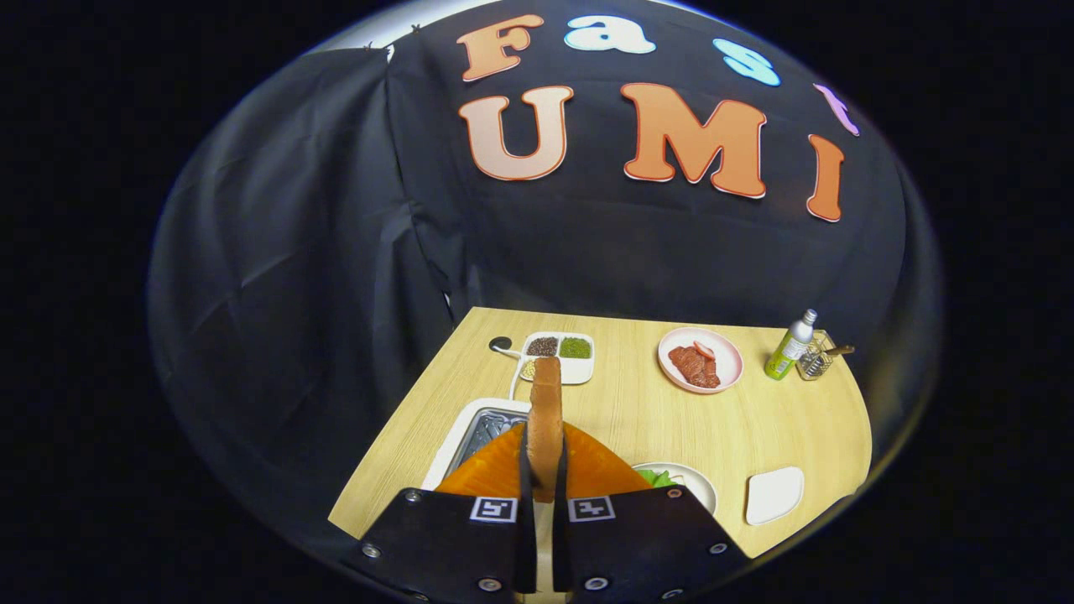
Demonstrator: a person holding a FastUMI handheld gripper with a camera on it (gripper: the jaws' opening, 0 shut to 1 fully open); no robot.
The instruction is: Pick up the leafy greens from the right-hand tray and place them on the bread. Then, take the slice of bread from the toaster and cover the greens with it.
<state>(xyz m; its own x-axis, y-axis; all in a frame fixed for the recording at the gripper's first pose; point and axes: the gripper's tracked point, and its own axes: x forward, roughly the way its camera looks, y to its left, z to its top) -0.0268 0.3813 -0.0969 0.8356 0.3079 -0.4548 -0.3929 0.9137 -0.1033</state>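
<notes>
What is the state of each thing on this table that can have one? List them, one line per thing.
gripper: shut on the slice of bread
slice of bread: upright, held between the fingers
green bottle: standing, capped
pink plate: holding red meat slices
divided dish: compartments filled
metal tray: contents cannot be told

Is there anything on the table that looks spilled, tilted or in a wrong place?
Nothing stands out. The claw is shut on the bread slice, which stands upright. The meat lies inside its plate, the bottle stands upright, and no spill shows on the table.
</notes>
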